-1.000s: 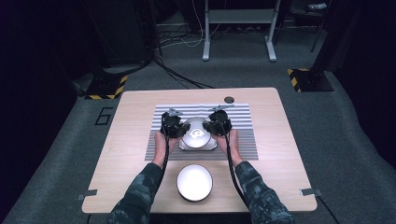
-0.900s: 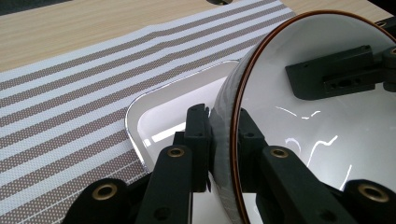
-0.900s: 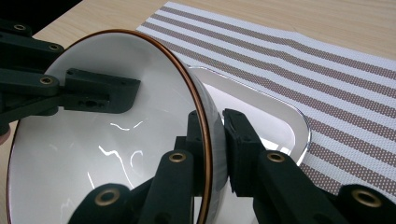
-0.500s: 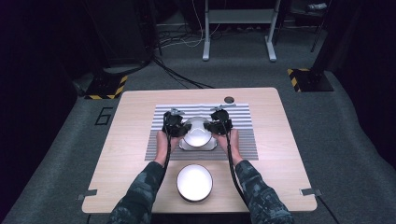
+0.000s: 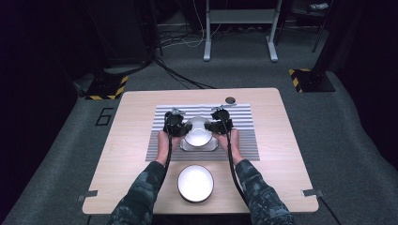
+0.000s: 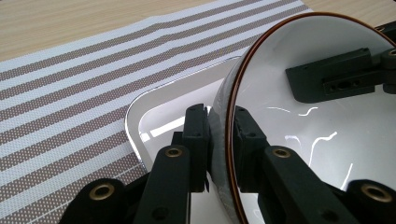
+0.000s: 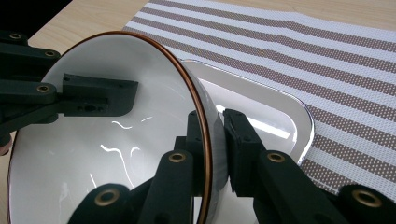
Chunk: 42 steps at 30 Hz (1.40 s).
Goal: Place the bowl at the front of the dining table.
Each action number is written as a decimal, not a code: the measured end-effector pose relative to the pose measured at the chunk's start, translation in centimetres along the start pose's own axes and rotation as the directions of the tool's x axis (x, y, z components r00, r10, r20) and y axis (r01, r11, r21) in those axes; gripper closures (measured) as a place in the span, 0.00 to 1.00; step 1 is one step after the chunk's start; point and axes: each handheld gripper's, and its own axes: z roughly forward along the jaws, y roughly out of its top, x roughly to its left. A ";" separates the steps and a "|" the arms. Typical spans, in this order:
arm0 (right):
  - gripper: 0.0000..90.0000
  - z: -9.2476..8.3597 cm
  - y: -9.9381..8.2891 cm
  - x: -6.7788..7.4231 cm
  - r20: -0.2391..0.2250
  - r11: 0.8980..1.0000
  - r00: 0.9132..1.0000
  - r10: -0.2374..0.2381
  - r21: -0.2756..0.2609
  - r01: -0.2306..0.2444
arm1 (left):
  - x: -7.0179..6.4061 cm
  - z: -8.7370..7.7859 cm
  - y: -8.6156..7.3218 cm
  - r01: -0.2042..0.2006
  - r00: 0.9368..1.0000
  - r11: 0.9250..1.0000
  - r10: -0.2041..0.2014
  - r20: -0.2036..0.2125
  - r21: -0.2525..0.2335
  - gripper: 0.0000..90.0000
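Pale wooden table (image 5: 141, 140) on grey carpet, dark room behind, cables and a metal stand beyond. Striped placemat (image 5: 164, 131) across the far middle, carrying a white rounded-square plate (image 6: 154, 116). Nearer the person, a second white bowl (image 5: 195, 183), empty, resting on bare wood. Over the plate, a white brown-rimmed bowl (image 5: 198, 131), empty, tilted. Left gripper (image 6: 219, 135) pinching its rim, one jaw inside, one outside. Right gripper (image 7: 212, 140) clamped likewise on the opposite rim.

second bowl (image 5: 195, 183) near front edge, sides bare
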 end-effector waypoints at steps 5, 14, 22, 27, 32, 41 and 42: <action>0.90 0.4 0.1 -0.2 -0.008 1.000 1.000 0.016 0.026 -0.016 | 0.2 0.3 -0.2 0.019 1.000 1.000 -0.019 0.004 0.012 0.87; 0.90 1.5 0.2 -0.5 -0.008 0.996 0.999 0.042 0.074 -0.042 | 0.5 1.2 -0.6 0.043 0.999 0.998 -0.042 -0.015 0.051 0.86; 0.90 2.5 0.0 -0.9 0.007 0.994 0.999 0.046 0.099 -0.047 | 0.8 2.1 -0.9 0.070 0.997 0.994 -0.068 -0.035 0.088 0.86; 0.90 3.0 -0.2 -1.7 0.018 0.990 0.995 0.100 0.093 -0.101 | 0.9 2.3 -1.0 0.085 0.996 0.992 -0.081 -0.040 0.098 0.85; 0.90 3.5 -0.3 -2.2 0.031 0.985 0.991 0.133 0.106 -0.136 | 0.6 2.5 -1.1 0.084 0.996 0.991 -0.080 -0.046 0.107 0.81; 0.82 3.1 -0.1 -2.2 0.030 0.988 0.992 0.121 0.098 -0.123 | 0.8 2.3 -1.0 0.093 0.994 0.988 -0.086 -0.063 0.120 0.62; 0.79 2.7 0.0 -2.2 0.024 0.990 0.994 0.108 0.086 -0.109 | 0.8 2.3 -1.0 0.096 0.994 0.989 -0.089 -0.066 0.116 0.57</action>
